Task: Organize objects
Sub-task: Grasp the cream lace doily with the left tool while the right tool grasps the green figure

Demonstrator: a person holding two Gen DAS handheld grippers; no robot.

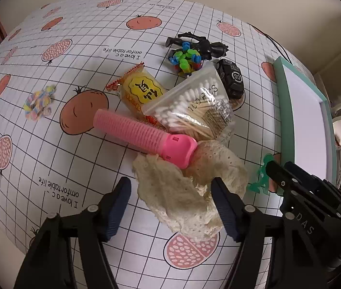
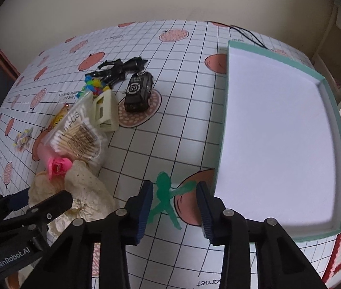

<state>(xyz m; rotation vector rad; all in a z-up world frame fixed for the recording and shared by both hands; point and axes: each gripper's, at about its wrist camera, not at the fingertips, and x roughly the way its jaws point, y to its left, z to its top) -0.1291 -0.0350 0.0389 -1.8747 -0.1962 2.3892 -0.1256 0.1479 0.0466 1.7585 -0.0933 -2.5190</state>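
soft, light cream lace cloth [image 1: 185, 190] crumpled on the table [image 1: 50, 144] under the pink roller [image 1: 144, 132], between wide-open, empty left gripper [image 1: 170, 207]; best pinched at a raised fold; right gripper [image 2: 174, 207] open, empty, straddling flat green figure [image 2: 164, 197].

Both claws (left [image 1: 170, 209], right [image 2: 174, 210]) agape

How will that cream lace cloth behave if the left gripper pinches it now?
The cream lace cloth looks crumpled and thin, so probably floppy and light. The pink roller rests on its edge and may roll away or drag along.
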